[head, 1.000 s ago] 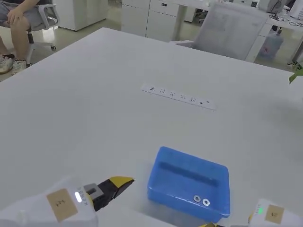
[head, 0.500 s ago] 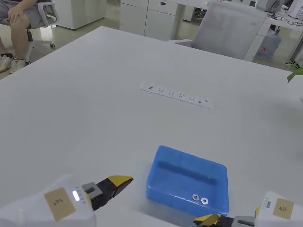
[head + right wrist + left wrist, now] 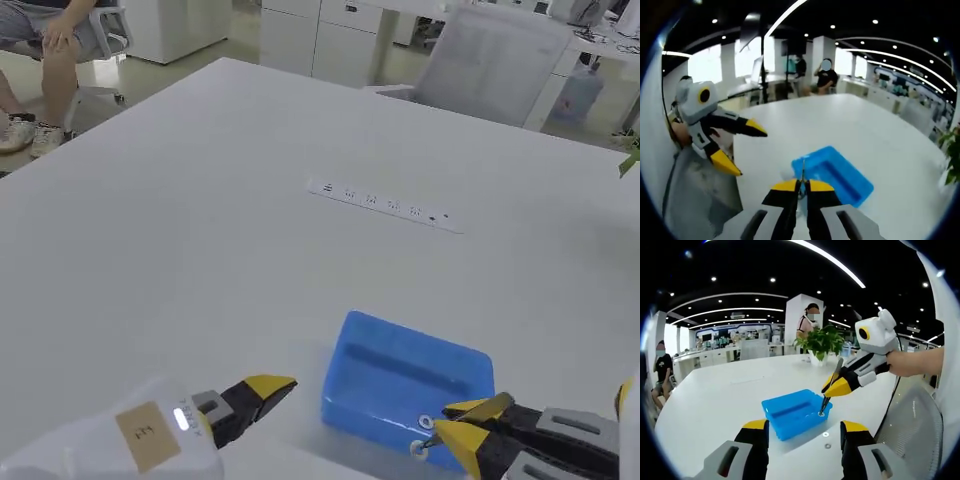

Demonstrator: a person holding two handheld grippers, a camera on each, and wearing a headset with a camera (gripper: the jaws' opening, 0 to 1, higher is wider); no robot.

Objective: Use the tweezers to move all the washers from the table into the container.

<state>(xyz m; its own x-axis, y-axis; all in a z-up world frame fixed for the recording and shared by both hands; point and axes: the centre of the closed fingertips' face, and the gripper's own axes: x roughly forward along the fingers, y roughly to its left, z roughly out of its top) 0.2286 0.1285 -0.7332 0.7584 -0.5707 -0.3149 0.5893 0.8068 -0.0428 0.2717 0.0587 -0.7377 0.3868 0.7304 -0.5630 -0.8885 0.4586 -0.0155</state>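
**Step in hand.** My right gripper (image 3: pixel 450 420) has its jaws pressed together on the tweezers (image 3: pixel 824 402). In the right gripper view the thin tool stands straight up between the closed yellow tips. In the left gripper view the tweezers slope down, and their point sits at the near corner of the blue container (image 3: pixel 795 426), about level with its rim. I see a small ring (image 3: pixel 418 450) at the tweezer point in the head view, but I cannot tell whether it is pinched or merely lies behind the point. I judge this to be a transfer step at the container's edge.

**Idle side.** My left gripper (image 3: pixel 805 429) holds nothing. Its fingers are spread wide, and it hovers over the table (image 3: pixel 200 220) just beside the container.

**Work remaining.** Two washers (image 3: pixel 825 434) lie on the table just beside the container's corner, close together and below the tweezer point. The task is therefore not finished.

**Next move.**
- If a washer is held, I would carry the point inward past the rim before easing my grip, so that the washer drops inside and not on the wall.
- Otherwise I would lower the point to the nearer washer.
- The washers are thin and lie flat, so I expect each pick to need a shallow approach and a light squeeze, or the washer may skid away.
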